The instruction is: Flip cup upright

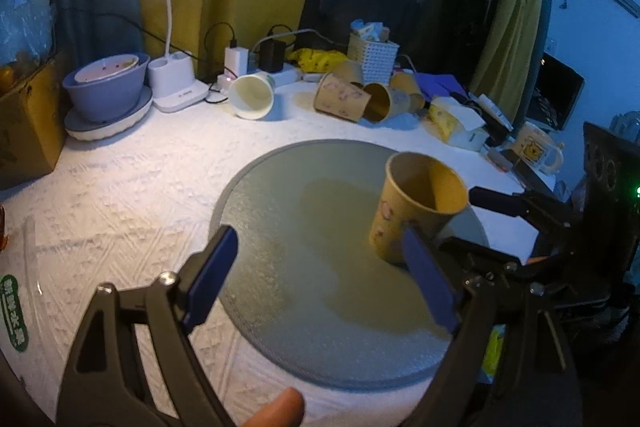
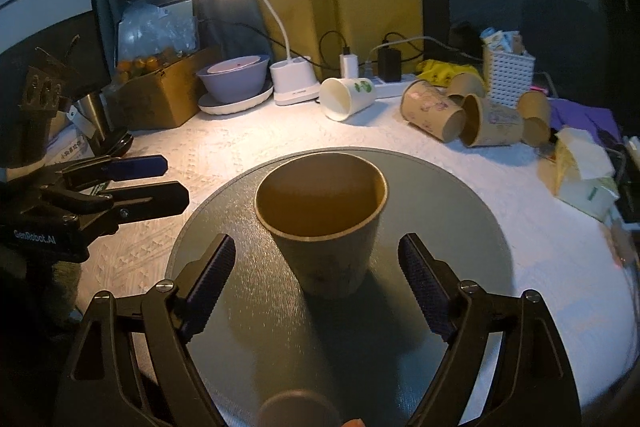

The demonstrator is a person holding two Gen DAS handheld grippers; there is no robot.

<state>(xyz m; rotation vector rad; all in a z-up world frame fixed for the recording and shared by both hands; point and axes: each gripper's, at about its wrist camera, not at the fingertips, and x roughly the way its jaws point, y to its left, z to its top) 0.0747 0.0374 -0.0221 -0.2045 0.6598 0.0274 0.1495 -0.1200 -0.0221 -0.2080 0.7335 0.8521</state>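
Note:
A brown paper cup (image 2: 324,223) stands upright, mouth up, on a round grey mat (image 2: 460,227). My right gripper (image 2: 316,255) is open, its two fingers on either side of the cup and apart from it. In the left wrist view the cup (image 1: 416,207) stands at the right of the mat (image 1: 280,227). My left gripper (image 1: 320,259) is open and empty over the mat, left of the cup. The right gripper (image 1: 468,219) reaches in from the right around the cup. The left gripper (image 2: 176,179) shows at the left of the right wrist view.
Several paper cups (image 2: 448,115) lie on their sides at the back, with a white cup (image 2: 344,97), a white basket (image 2: 508,71), a desk lamp (image 2: 292,79), a purple bowl (image 2: 234,77), a cardboard box (image 2: 164,91), chargers and a tissue pack (image 2: 580,167). A mug (image 1: 536,151) stands at the right.

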